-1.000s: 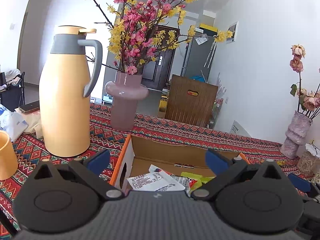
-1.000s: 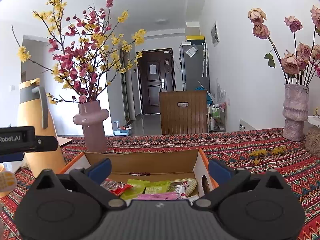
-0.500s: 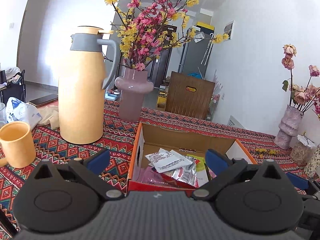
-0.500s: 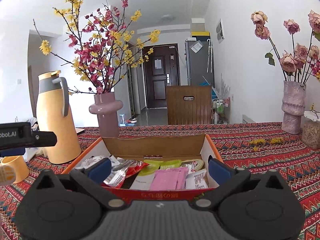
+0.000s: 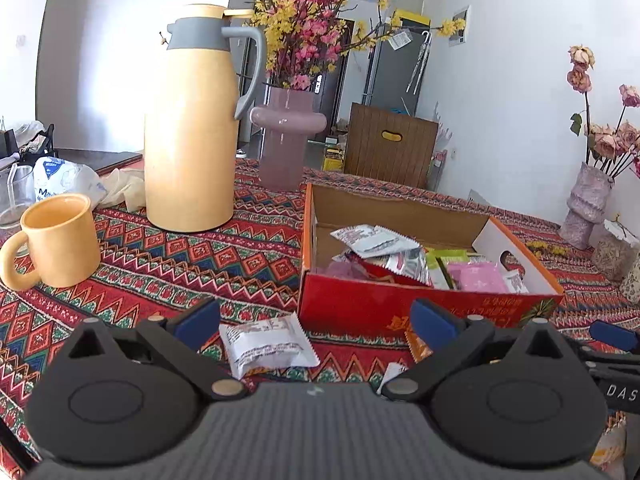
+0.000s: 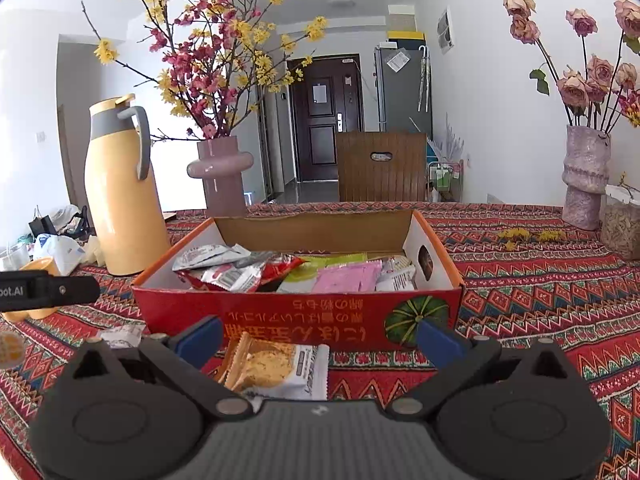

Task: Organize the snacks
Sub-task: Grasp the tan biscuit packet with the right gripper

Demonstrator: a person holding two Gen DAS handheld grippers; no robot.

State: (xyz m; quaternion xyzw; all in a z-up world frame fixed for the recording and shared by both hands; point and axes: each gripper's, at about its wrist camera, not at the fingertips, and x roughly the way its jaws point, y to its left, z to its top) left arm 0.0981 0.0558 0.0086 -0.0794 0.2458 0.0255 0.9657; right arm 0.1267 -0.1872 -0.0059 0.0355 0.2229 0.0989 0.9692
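Observation:
A red cardboard box [image 5: 360,308] [image 6: 300,316] holds several snack packets: silver, red, green and pink. On the patterned tablecloth in front of it lies a white packet [image 5: 268,346], below and between the spread fingers of my left gripper [image 5: 316,320], which is open and empty. An orange-and-white biscuit packet [image 6: 276,368] lies in front of the box, below my right gripper [image 6: 318,336], also open and empty. The white packet [image 6: 120,336] shows at the left in the right wrist view. An orange packet corner [image 5: 416,346] lies by the left gripper's right finger.
A yellow thermos jug [image 5: 188,128] [image 6: 120,192] and a pink vase of blossoms [image 5: 286,140] [image 6: 222,176] stand behind the box. A yellow mug [image 5: 60,240] sits at the left. A vase of dried roses [image 6: 584,176] and a jar [image 6: 620,224] stand at the right.
Both grippers have pulled back from over the box toward the table's near side and lowered. The box front and the loose packets before it have come into view.

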